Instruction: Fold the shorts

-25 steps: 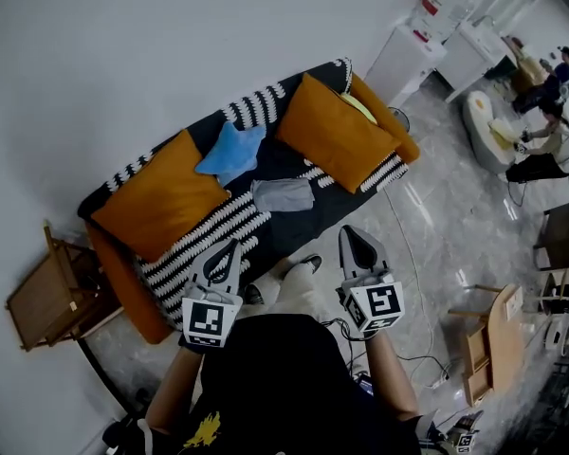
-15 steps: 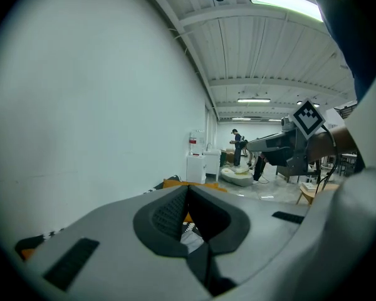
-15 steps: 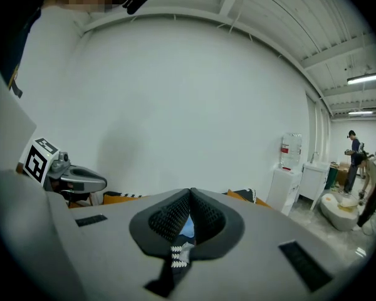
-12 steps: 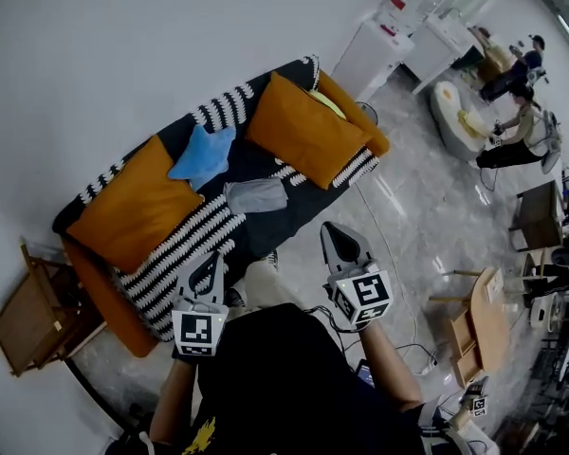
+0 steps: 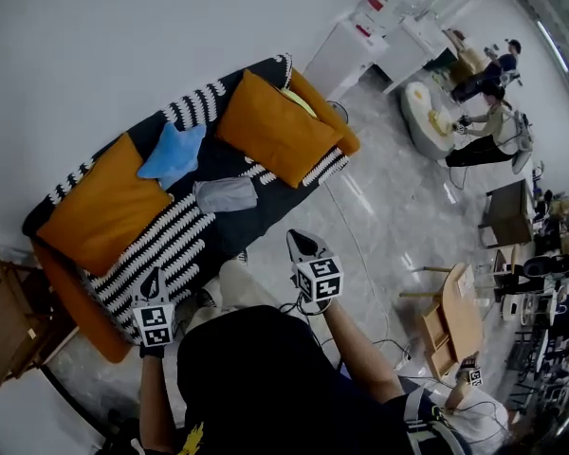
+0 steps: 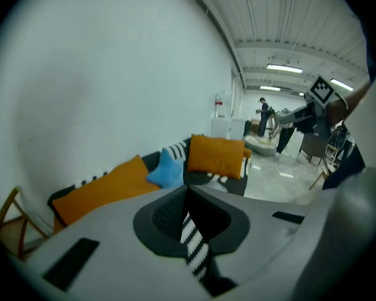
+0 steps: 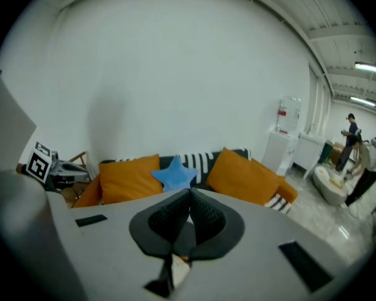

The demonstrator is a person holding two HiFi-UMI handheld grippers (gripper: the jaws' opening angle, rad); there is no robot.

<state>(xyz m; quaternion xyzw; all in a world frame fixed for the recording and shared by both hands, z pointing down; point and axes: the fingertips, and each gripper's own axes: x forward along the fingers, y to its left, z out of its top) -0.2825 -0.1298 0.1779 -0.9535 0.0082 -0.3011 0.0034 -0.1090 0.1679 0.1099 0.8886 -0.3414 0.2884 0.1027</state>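
Well ahead of both closed jaws, shorts [image 5: 226,193] lie on sofa [image 5: 266,211].

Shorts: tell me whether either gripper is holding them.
No, the shorts lie on the sofa, clear of the left gripper and the right gripper.

An orange sofa [image 5: 68,292] draped in a black-and-white striped throw [image 5: 175,245] stands against a white wall [image 5: 123,36]. On it, a blue star-shaped cushion [image 5: 174,152] lies between a left orange cushion [image 5: 100,211] and a right orange cushion [image 5: 275,126]. A wooden chair [image 5: 5,316] sits just left of the sofa. Far right, past a white cabinet [image 5: 346,55], people [image 5: 484,121] gather on the glossy floor [image 5: 389,216].
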